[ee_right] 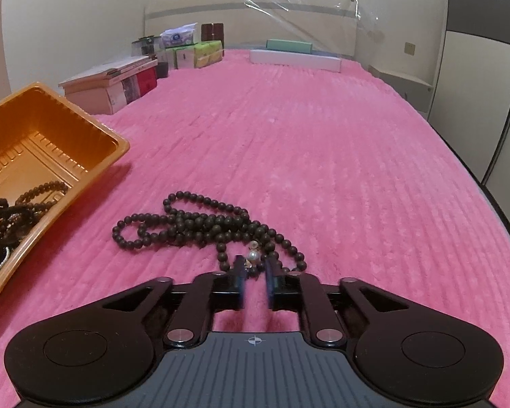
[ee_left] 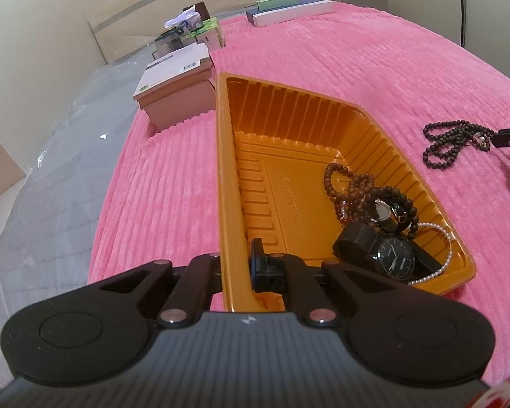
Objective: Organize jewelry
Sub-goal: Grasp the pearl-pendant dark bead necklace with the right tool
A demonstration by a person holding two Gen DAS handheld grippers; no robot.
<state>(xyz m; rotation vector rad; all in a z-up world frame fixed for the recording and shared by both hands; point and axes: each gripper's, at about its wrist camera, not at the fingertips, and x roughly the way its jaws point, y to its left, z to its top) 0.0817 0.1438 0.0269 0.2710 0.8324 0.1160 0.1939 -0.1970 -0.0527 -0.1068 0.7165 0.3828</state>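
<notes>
Left gripper (ee_left: 236, 265) clamped shut on near wall of ribbed orange plastic tray (ee_left: 221, 170), right gripper (ee_right: 254, 267) slightly parted, nothing gripped, tips at dark round-bead necklace (ee_right: 200, 224) laid on pink ribbed blanket (ee_right: 323, 156).

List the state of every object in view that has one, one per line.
Orange ribbed plastic tray: lidless, left wall pinched by gripper, holds jewelry.
Left gripper: shut on tray wall.
Right gripper: jaws apart, at necklace.
Dark beaded necklace: loose heap on pink blanket.
Black wristwatch: lying in tray.
</notes>
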